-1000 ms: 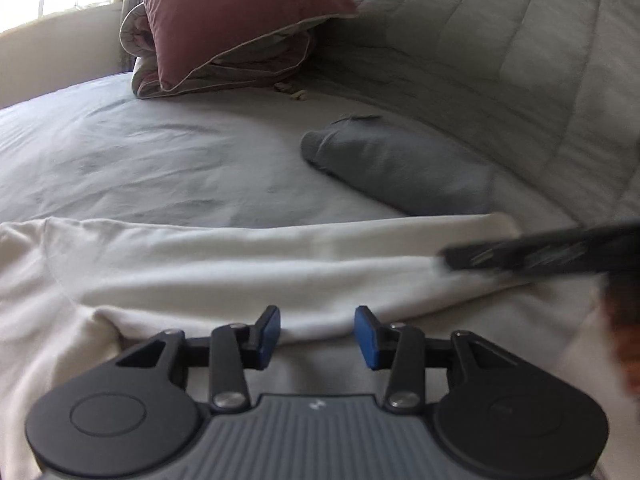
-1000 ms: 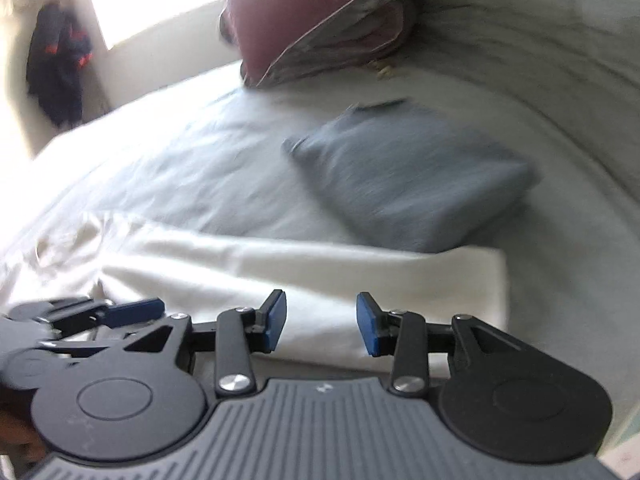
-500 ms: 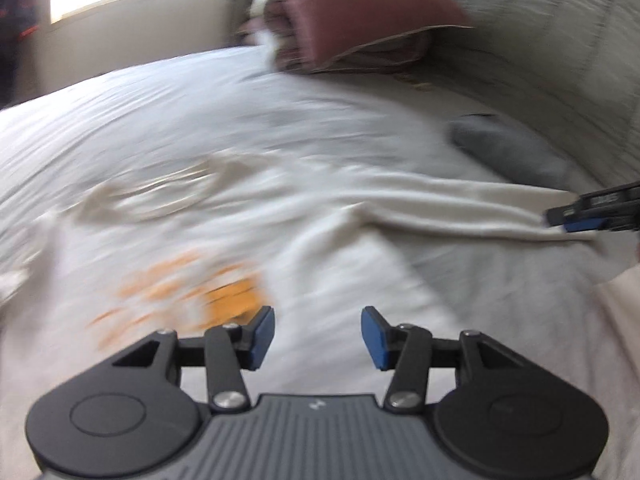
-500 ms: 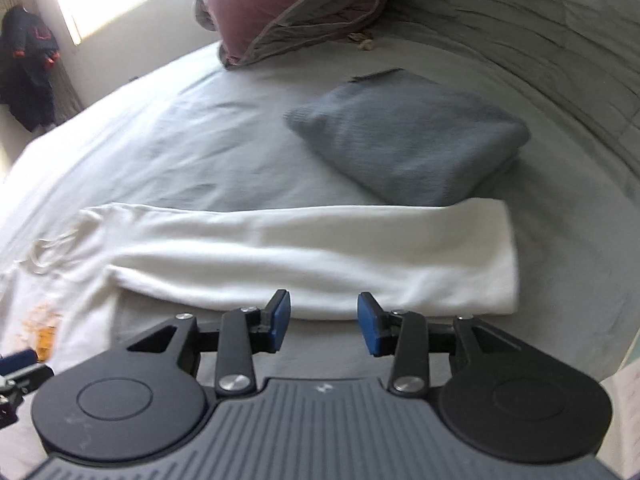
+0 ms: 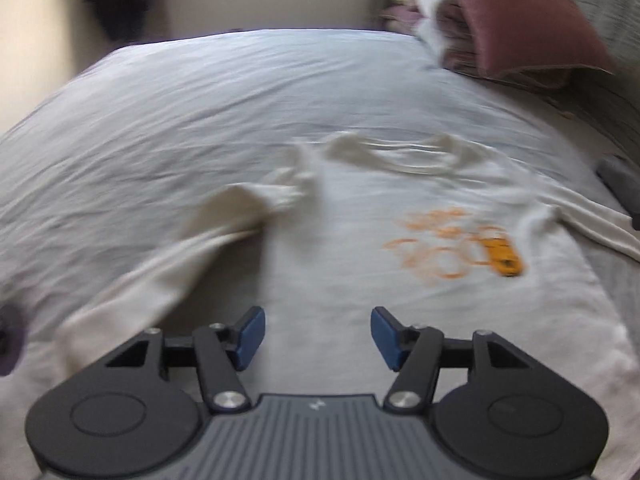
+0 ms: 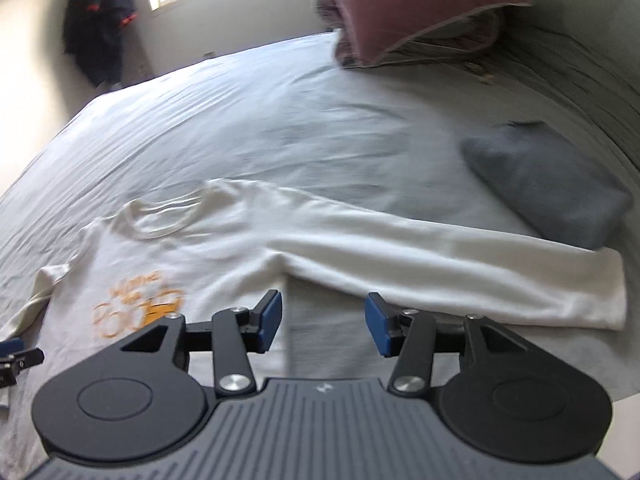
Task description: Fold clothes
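Both tongs are empty and their jaws are opening. Through the left wrist camera, my left gripper (image 5: 317, 334) hangs over the shirt (image 5: 360, 272), nothing between its blue pads, pointing down at the cloth. The shirt lies face up on the bed (image 5: 200, 92), orange print (image 5: 452, 246) to the right, one sleeve (image 5: 168, 256) trailing crumpled toward the lower left. The picture is blurred, so I cannot read finer wrinkles.

Through the right wrist camera, my right gripper (image 6: 323, 322) sits above the shirt's side seam, also gaping with nothing held. The other sleeve (image 6: 460, 268) stretches flat to the right, its cuff just beside a folded grey garment (image 6: 548, 184); whether they touch I cannot tell.

I judge the shirt light, limp and prone to bunching, so I would pinch it at a cuff or shoulder seam and drag low. The grey garment crowds the right sleeve; the pillow (image 6: 420, 4) and dark clothes (image 6: 100, 28) on the wall are well apart.
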`<control>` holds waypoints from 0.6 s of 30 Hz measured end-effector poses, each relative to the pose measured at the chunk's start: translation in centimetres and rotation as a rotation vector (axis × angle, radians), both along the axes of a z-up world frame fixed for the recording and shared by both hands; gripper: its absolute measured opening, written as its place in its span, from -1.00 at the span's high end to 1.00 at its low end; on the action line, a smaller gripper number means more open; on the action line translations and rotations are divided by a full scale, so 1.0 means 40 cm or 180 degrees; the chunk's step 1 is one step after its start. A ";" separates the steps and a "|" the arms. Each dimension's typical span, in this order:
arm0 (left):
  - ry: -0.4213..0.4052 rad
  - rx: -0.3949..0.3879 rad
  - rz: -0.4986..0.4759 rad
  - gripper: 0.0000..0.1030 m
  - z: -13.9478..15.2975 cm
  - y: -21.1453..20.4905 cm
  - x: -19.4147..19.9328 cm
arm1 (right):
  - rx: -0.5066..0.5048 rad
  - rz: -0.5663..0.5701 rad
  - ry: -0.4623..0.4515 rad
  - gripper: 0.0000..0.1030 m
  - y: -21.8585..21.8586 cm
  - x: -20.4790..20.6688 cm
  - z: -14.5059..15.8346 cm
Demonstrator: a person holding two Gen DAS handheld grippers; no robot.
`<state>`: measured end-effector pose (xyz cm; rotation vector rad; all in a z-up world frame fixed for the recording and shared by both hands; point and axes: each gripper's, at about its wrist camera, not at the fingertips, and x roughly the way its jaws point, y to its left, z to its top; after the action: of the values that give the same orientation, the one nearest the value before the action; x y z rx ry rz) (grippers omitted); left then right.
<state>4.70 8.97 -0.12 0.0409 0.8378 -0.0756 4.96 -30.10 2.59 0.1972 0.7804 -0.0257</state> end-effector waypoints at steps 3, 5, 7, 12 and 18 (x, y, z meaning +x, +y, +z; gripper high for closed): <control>-0.0064 0.0201 0.0260 -0.29 0.003 0.089 -0.021 | 0.0008 0.0131 0.0013 -0.01 0.067 0.014 0.010; -0.0129 0.0360 0.0430 -0.34 0.003 0.144 -0.036 | 0.0000 0.0231 0.0022 -0.02 0.116 0.023 0.015; -0.0171 0.0465 0.0600 -0.36 -0.002 0.201 -0.052 | -0.0002 0.0325 0.0033 -0.02 0.165 0.031 0.019; -0.0125 0.0285 0.0839 -0.34 -0.043 0.324 -0.072 | -0.0001 0.0591 0.0044 -0.03 0.300 0.049 0.030; -0.0144 -0.0083 0.0626 -0.05 -0.089 0.360 -0.072 | 0.0097 0.0913 0.0085 -0.03 0.461 0.076 0.034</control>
<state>1.81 23.35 -3.67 -0.0640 0.7917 0.0990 7.98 -11.67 3.96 0.1126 0.8301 0.2553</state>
